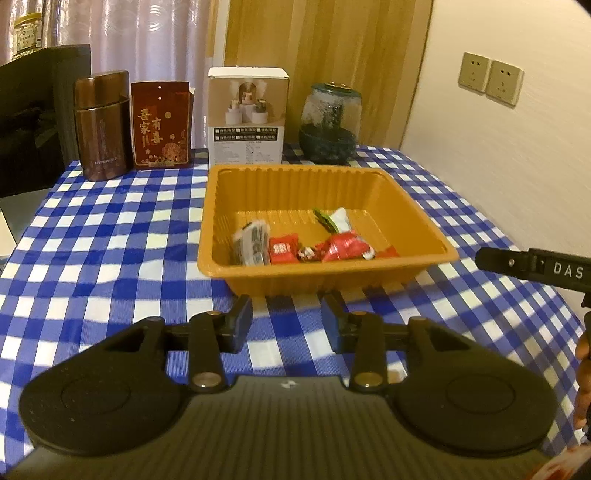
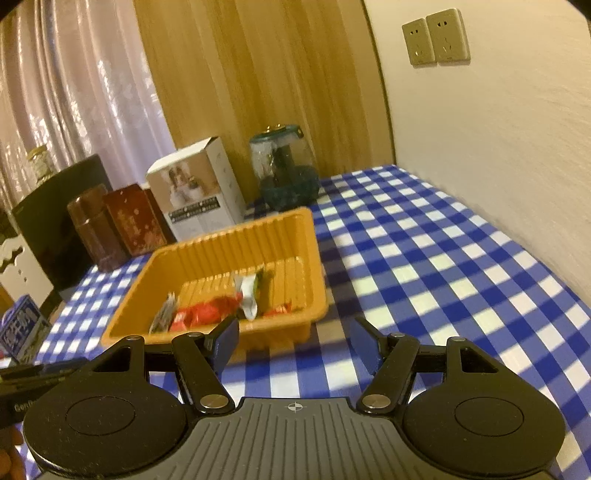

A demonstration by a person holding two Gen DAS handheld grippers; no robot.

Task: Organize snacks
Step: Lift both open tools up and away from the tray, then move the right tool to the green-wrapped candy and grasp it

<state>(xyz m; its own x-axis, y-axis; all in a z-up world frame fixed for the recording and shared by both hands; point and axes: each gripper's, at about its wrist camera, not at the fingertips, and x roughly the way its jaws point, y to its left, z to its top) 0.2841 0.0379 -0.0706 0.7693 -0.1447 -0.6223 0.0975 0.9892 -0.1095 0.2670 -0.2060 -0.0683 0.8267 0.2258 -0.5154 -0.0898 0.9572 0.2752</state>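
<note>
While snacks (image 1: 317, 243) lie in the orange tray (image 1: 369, 273), both grippers (image 1: 286, 317) (image 2: 291, 343) gape empty

- The surface (image 1: 110, 229) wears a cloth checked in blue and white.
- The tray (image 1: 424, 254) is plain orange-yellow with ribbed walls.
- In it, red snack packets (image 1: 282, 250), one grey-and-white packet with dark print (image 1: 251, 242), and one white packet with a green end (image 1: 340, 219).
- The canister (image 1: 101, 125) is glossy brown.
- The card box (image 1: 160, 125) is dark red with gold characters and flowers.
- The carton (image 1: 247, 110) is white, with a tan picture panel.
- The jar (image 1: 330, 122) is clear glass over a dark teal base.
- The curtains (image 1: 129, 33) are pale pink, patterned with faint swirls.
- Left claw (image 1: 286, 317) and right claw (image 2: 293, 345): black, with dark blue pads.
</note>
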